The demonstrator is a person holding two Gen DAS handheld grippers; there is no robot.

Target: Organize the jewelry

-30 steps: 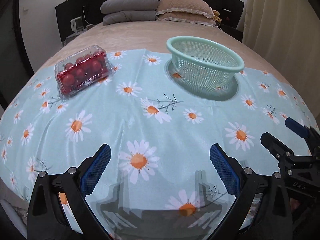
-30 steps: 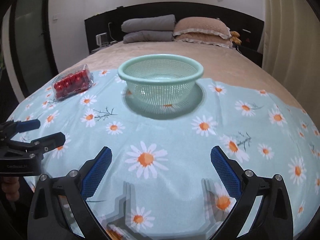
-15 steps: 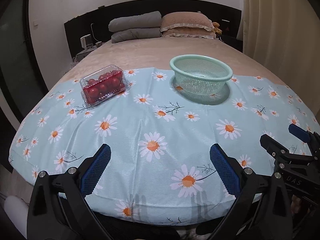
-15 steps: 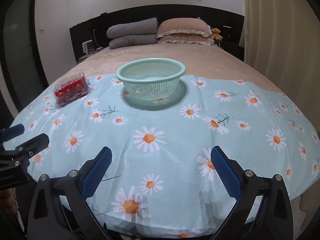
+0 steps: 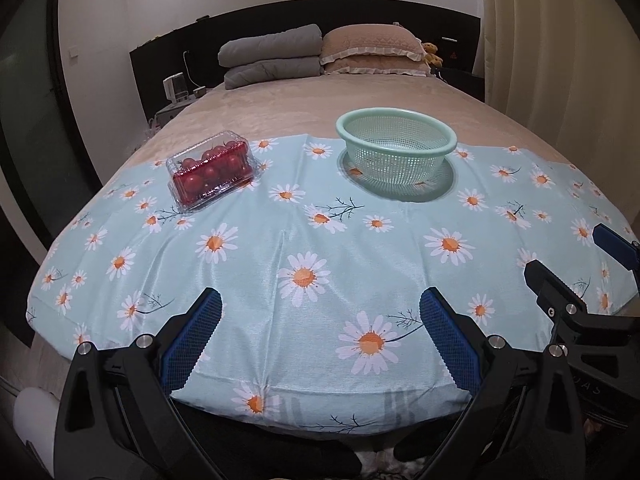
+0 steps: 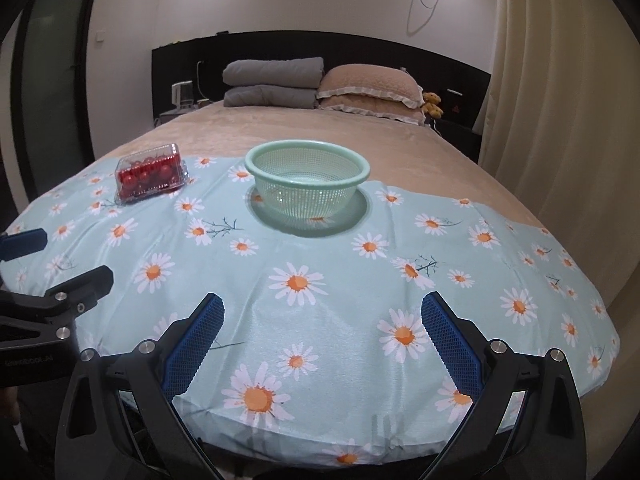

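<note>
Over the near edge of a pale blue cloth printed with white-and-orange daisies [image 5: 260, 264] – left gripper [image 5: 320, 300], black-framed, released. Jaws spread wide, blue ribbed pads [image 5: 192, 340] far apart, nothing between them, nothing touched. Held clear above the cloth hem.

Just beside it, to the right: right gripper [image 6: 322, 300], same build, likewise spread wide and empty. Pads well apart, no contact with the cloth or any item. Visible from the left wrist camera at the right border [image 5: 570, 254], fingers parted. Left gripper visible in turn from the right wrist camera at the left border [image 6: 60, 258], also parted.

Farther along the cloth, well apart from both grippers:
- Round mint-green perforated plastic basket [image 5: 396, 164], upright, resting on the cloth toward the right of centre; seen ahead of the right gripper [image 6: 306, 192]. Interior shows only mesh.
- Clear plastic clamshell box of small red tomatoes [image 5: 210, 170], lid closed, resting near the cloth's far left corner [image 6: 150, 174], well apart from the basket.

Jewellery: location cannot be told from either view.

Under the cloth – beige quilted bed cover [image 5: 320, 108]. At the headboard end: folded grey bedding [image 5: 272, 60], touching two stacked beige frilled pillows [image 5: 372, 54] on its right. Small brown soft toy [image 6: 432, 104] just beside the pillows.
</note>
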